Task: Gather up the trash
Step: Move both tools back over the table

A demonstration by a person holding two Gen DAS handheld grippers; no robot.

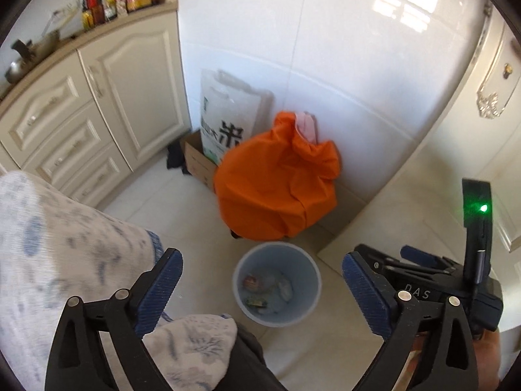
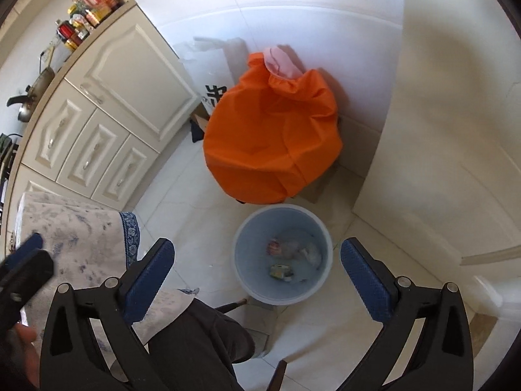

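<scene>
Pretty bright daylight in both views. Left wrist view has a window reflection glaring off the wall tiles (image 1: 407,6) at upper right, blown out white. Heavy fisheye bend everywhere, the cabinet (image 1: 107,97) curves hard on the left and corners go black. The cloth (image 1: 65,244) at lower left is smeared with blur. The orange bag (image 2: 273,137) throws a soft shadow to its right, and a green LED (image 1: 483,208) glows at right

A pale blue bin (image 2: 282,254) stands upright on the floor, several crumpled wrappers (image 2: 280,271) at its bottom.
</scene>
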